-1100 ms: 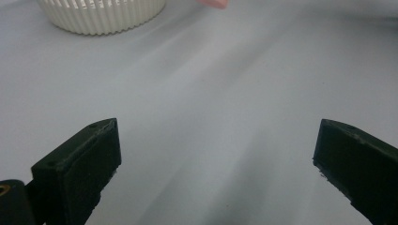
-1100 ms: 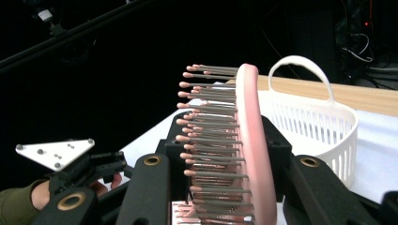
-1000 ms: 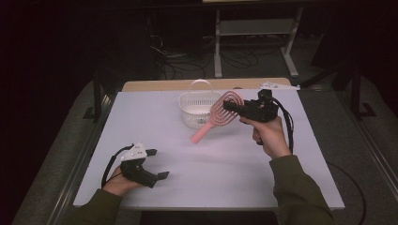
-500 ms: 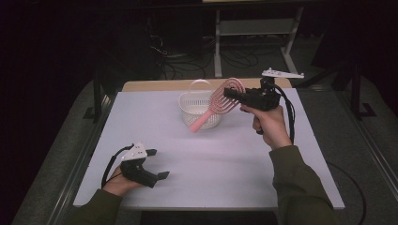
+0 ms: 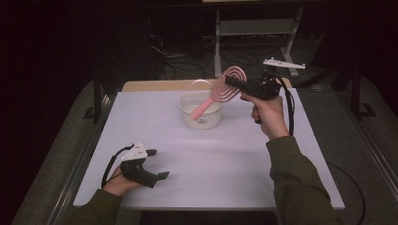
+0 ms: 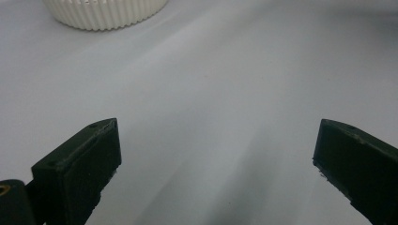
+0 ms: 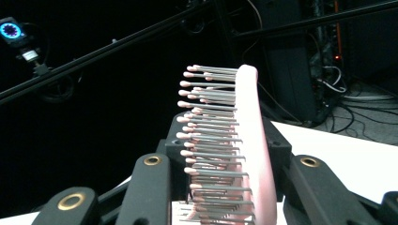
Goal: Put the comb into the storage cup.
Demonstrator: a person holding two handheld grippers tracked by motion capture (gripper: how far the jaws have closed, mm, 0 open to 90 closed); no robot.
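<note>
My right gripper (image 5: pixel 231 82) is shut on the head of a pink hairbrush (image 5: pixel 224 89), held up in the air at the back of the table. The brush's handle slants down to the left over a white round basket (image 5: pixel 190 118). In the right gripper view the pink hairbrush (image 7: pixel 251 154) stands on edge between the jaws, its bristles pointing left. My left gripper (image 5: pixel 162 176) rests on the white table near the front left, open with nothing between its jaws. In the left gripper view the left gripper (image 6: pixel 216 164) faces bare table, with the basket (image 6: pixel 105 14) far off.
The white table top (image 5: pixel 234 164) covers a wooden board (image 5: pixel 150 85) that shows at the back edge. A metal rack (image 5: pixel 253 28) and cables stand on the dark floor behind the table. Dark rails run along the left and right sides.
My right gripper has lifted the hairbrush and carried it back and up, so the handle now hangs over the basket. The left gripper has stayed where it was.
</note>
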